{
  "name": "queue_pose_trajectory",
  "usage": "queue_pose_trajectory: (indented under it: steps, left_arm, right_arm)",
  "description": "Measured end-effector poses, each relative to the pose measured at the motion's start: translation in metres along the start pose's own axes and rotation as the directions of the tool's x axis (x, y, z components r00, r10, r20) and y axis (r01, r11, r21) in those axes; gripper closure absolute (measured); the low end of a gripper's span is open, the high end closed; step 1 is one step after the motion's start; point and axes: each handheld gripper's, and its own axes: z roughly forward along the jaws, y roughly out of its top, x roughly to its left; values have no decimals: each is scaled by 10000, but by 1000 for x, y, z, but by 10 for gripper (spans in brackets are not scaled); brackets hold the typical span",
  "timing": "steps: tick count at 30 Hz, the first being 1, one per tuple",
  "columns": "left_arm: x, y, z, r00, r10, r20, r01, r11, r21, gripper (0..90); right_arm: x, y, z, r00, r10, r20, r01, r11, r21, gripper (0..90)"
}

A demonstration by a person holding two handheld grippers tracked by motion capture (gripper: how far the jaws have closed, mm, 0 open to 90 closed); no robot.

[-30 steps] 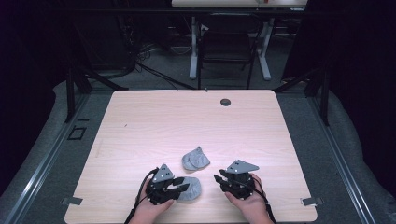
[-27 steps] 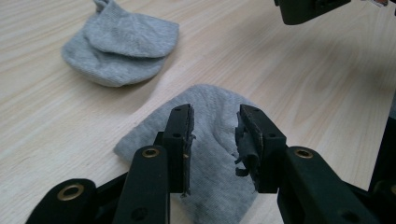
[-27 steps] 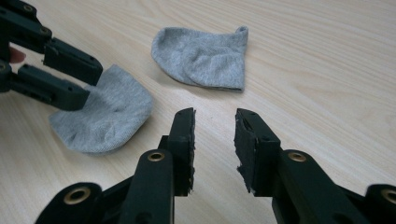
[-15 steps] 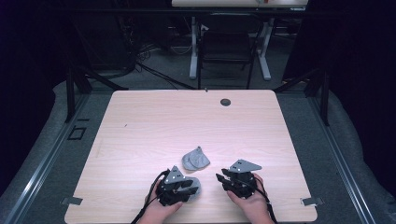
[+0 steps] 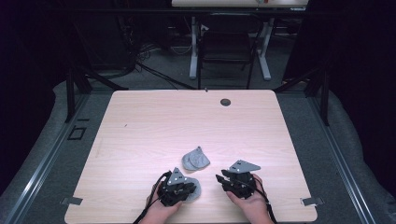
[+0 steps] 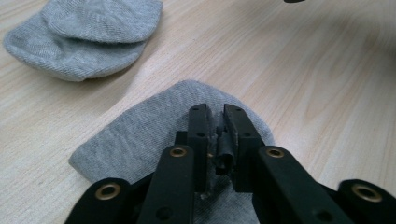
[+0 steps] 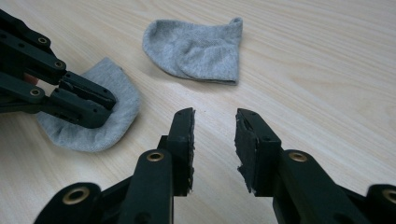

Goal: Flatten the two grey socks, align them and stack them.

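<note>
Both black two-jaw grippers are held low over the near edge of a pale wood-grain table (image 5: 140, 121), one in each of a person's hands. On the left gripper (image 6: 215, 122), the jaws have just been closing and are now drawn almost together, with a small pinch of cloth caught between the pads. That cloth belongs to a flat grey knitted sock (image 6: 140, 135), which is spread on the table directly under the jaws; in the high view the left gripper (image 5: 189, 187) is seen lying over the same sock (image 5: 197, 190).

On the right gripper (image 7: 215, 140), the jaws are held moderately apart with nothing between them, bare wood being visible in the gap. It is seen in the high view (image 5: 222, 179) just to the right of the left gripper, apart from both socks.

A little farther from the person, a second grey knitted sock, folded over on itself (image 5: 195, 158), is laid near the first but not touching it. At the far edge, a small dark round hole (image 5: 225, 101) is set into the tabletop.

No brand, label or readable writing can be made out on anything.
</note>
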Motion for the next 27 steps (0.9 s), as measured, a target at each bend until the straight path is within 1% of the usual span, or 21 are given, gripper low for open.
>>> queue_pose_trajectory:
  steps: [1,3,5,9,12,14,15,16,17,19,20,21,23,24,25,27]
  left_arm:
    - [-1,0,0,10000,24,-12,-24,10000,-4,852]
    - [-2,0,0,10000,61,-33,-61,10000,-31,871]
    - [-2,1,-1,9998,189,-44,-189,9998,-89,885]
    - [-2,3,-7,9999,104,10,-104,9994,-315,890]
    - [0,6,-13,9999,66,90,-61,9984,-557,892]
    - [1,8,-18,9999,52,135,-43,9975,-702,892]
    - [1,8,-20,9999,-26,134,37,9967,-813,893]
    - [2,9,-22,9999,-15,152,28,9960,-894,893]
    - [3,10,-24,9999,17,137,-4,9954,-958,893]
    - [4,10,-27,9999,-65,159,81,9942,-1074,893]
    - [5,10,-29,9999,-61,138,76,9937,-1114,893]
    - [6,10,-30,9997,-148,192,169,9931,-1161,893]
    - [7,10,-32,9996,-205,207,229,9919,-1247,893]
    - [7,11,-33,9996,-186,216,212,9915,-1286,893]
    - [7,11,-33,9995,-216,225,244,9910,-1316,893]
    - [6,11,-34,9994,-253,217,282,9894,-1427,893]
  right_arm:
    - [1,0,0,10000,-41,-17,41,9999,104,671]
    - [2,0,1,9999,-114,11,114,9999,107,671]
    - [3,0,3,9999,-120,-11,120,9999,74,671]
    - [3,-1,4,9998,-154,-80,156,9997,200,671]
    - [4,-1,5,9998,-162,-106,163,9997,156,671]
    - [5,-1,6,9997,-143,-220,147,9997,205,673]
    - [6,-1,7,9994,-160,-291,167,9996,232,675]
    - [8,-1,7,9992,-224,-333,234,9993,285,679]
    - [9,-1,9,9987,-288,-412,301,9991,305,688]
    - [13,-1,12,9974,-394,-599,418,9983,395,727]
    - [15,-1,13,9965,-487,-675,520,9975,481,770]
    - [18,0,15,9949,-576,-827,624,9965,561,825]
    - [24,1,19,9915,-728,-1080,807,9943,701,891]
    - [27,1,21,9888,-905,-1191,997,9922,743,894]
    - [30,2,23,9872,-940,-1289,1038,9920,714,895]
    - [37,3,27,9818,-1169,-1497,1298,9884,792,896]
